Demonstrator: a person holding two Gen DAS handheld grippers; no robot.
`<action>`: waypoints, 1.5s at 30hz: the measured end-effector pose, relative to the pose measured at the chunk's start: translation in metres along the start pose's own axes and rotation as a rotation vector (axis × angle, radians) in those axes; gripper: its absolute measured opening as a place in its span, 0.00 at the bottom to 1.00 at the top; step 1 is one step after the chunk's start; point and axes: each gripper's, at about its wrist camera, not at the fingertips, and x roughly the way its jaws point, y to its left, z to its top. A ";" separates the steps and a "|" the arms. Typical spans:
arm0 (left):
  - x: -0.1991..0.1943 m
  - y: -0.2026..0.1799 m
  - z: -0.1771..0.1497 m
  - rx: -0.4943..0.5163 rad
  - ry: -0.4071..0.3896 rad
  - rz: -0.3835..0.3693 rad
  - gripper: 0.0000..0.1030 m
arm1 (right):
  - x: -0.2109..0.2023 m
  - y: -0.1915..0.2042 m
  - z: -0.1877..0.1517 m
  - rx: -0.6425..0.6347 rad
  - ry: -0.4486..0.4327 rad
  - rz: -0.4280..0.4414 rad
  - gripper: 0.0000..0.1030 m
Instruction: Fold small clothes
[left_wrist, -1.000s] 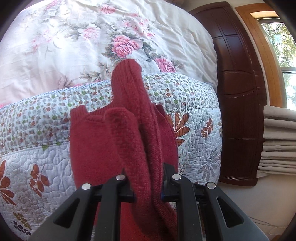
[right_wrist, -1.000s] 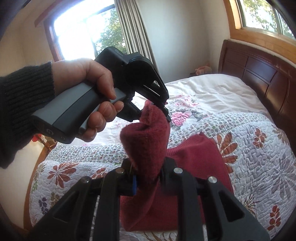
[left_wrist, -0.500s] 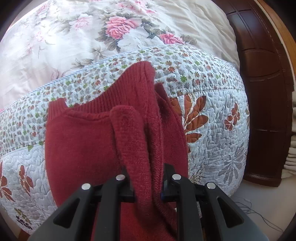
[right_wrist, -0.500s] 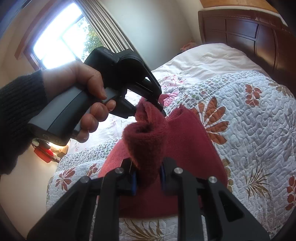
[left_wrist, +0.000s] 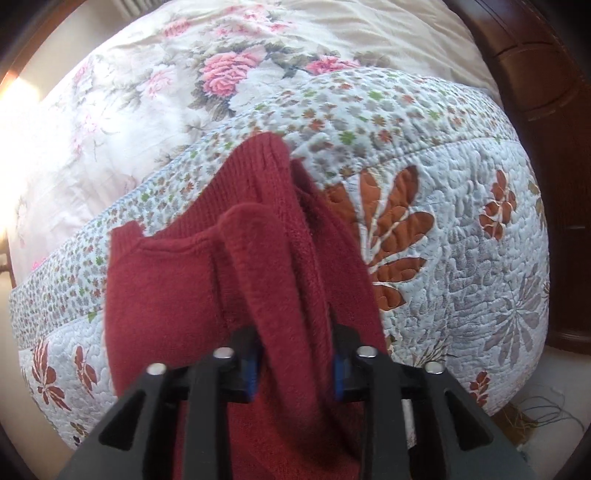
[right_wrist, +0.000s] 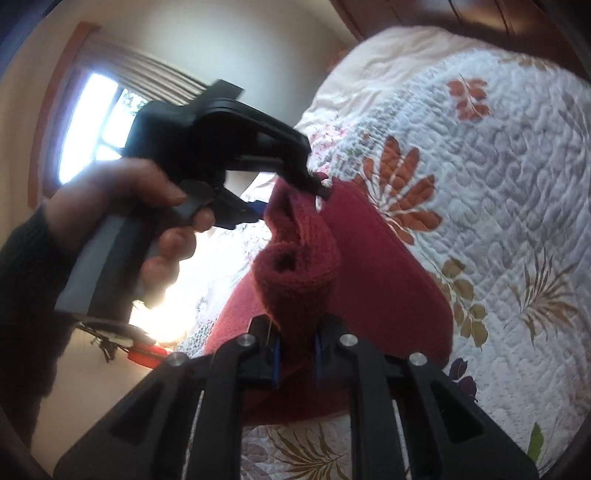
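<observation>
A quilted bedspread (left_wrist: 461, 229) with rust leaf prints lies under a floral duvet (left_wrist: 207, 74), and a dark wooden headboard (left_wrist: 546, 110) stands at the bed's edge. One red knit sweater (left_wrist: 159, 291) lies partly on the quilt. Two grippers hold it: the left gripper (left_wrist: 295, 365) pinches a raised fold, and the right gripper (right_wrist: 295, 350) clamps another bunched, rolled edge. A person's hand (right_wrist: 122, 206) grips the left tool, blurred. Since a second ago, the sweater sits lower, probably closer to the quilt.
</observation>
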 end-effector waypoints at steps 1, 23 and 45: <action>-0.007 -0.002 -0.004 0.012 -0.050 -0.049 0.66 | 0.005 -0.015 -0.001 0.043 0.029 0.021 0.11; -0.075 0.107 -0.227 -0.035 -0.418 -0.311 0.82 | 0.084 -0.025 0.074 -0.055 0.641 0.272 0.34; -0.035 0.096 -0.235 0.011 -0.334 -0.376 0.82 | 0.125 -0.001 0.148 -0.192 0.519 0.096 0.30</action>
